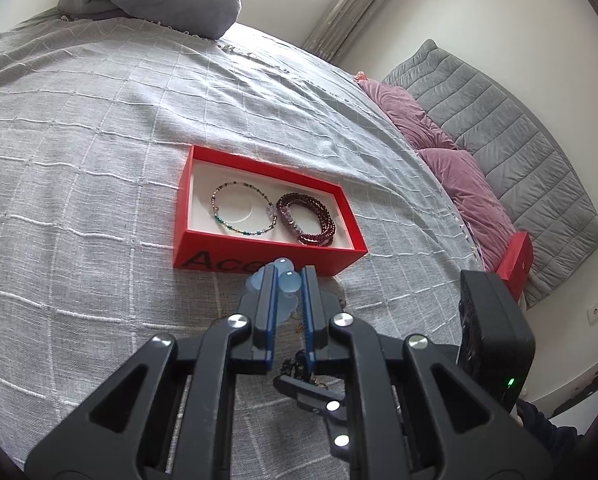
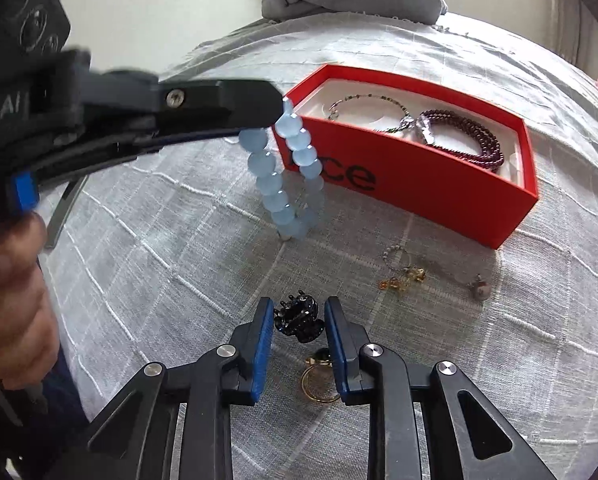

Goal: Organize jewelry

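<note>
Left wrist view takes in the bed (image 1: pixel 99 140) under its grey checked cover, with the red box (image 1: pixel 267 248) lying open near the middle. Two pieces are already inside it: a thin multicoloured bracelet (image 1: pixel 243 208) on the left and a dark red coiled bracelet (image 1: pixel 309 220) on the right, the two touching.

Third in line, I judge, is the blue bead bracelet (image 2: pixel 287 172). The left gripper (image 2: pixel 277 114) is clamped on its top beads, and the loop hangs free just in front of the box's near wall, not yet over the opening.

Loose pieces remain on the cover in front of the box. A black hair claw (image 2: pixel 299 318) sits between the fingers of the right gripper (image 2: pixel 299 312); the jaws stand close on either side of it, but a sliver of gap shows, so I would not call it gripped yet. Just below it lies a gold ring (image 2: pixel 319 384). Further right, well apart from the claw, are a small amber piece (image 2: pixel 403 278) and a tiny bead charm (image 2: pixel 479 286).

So roughly two items are stowed, one is in transit, and four are left.
</note>
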The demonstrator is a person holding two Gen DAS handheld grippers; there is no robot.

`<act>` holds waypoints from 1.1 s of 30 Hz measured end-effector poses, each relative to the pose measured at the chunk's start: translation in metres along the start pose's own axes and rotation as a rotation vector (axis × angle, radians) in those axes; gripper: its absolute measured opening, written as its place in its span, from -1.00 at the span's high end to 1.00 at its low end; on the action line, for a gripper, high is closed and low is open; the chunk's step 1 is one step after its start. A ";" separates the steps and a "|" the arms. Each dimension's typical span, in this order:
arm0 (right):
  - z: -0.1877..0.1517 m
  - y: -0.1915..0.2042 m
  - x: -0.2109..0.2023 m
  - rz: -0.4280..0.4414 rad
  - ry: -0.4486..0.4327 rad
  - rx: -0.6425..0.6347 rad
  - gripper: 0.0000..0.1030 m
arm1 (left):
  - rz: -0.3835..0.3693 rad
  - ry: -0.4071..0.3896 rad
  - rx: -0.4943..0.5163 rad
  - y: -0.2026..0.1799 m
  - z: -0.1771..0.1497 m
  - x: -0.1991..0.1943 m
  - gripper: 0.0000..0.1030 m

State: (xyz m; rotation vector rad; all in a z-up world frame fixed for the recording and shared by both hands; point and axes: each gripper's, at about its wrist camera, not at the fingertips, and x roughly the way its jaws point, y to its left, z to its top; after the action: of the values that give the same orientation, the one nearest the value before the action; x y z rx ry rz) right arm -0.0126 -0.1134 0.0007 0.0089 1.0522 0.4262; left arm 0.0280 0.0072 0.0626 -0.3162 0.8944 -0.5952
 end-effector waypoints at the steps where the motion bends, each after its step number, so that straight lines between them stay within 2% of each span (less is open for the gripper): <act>1: 0.001 -0.005 -0.004 0.004 -0.010 0.019 0.49 | -0.002 -0.003 0.001 0.000 0.000 -0.001 0.75; 7: 0.007 -0.033 -0.019 0.014 -0.037 0.122 0.49 | -0.017 -0.036 0.017 -0.004 0.002 -0.007 0.75; 12: 0.010 -0.053 -0.033 0.061 -0.083 0.205 0.49 | -0.025 -0.075 0.027 -0.005 0.008 -0.011 0.75; 20: 0.012 -0.050 -0.029 0.059 -0.071 0.206 0.48 | -0.031 -0.112 0.043 -0.010 0.022 -0.017 0.75; 26: 0.015 -0.049 -0.034 0.069 -0.101 0.207 0.48 | -0.027 -0.150 0.051 -0.015 0.040 -0.019 0.75; 33: 0.026 -0.076 -0.049 0.080 -0.153 0.320 0.48 | -0.047 -0.134 0.016 -0.020 0.061 0.000 0.75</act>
State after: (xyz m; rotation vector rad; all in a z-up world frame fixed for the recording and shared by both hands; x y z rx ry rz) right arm 0.0139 -0.1957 0.0389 0.3647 0.9620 0.3198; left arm 0.0698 -0.0078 0.1090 -0.3591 0.7546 -0.6175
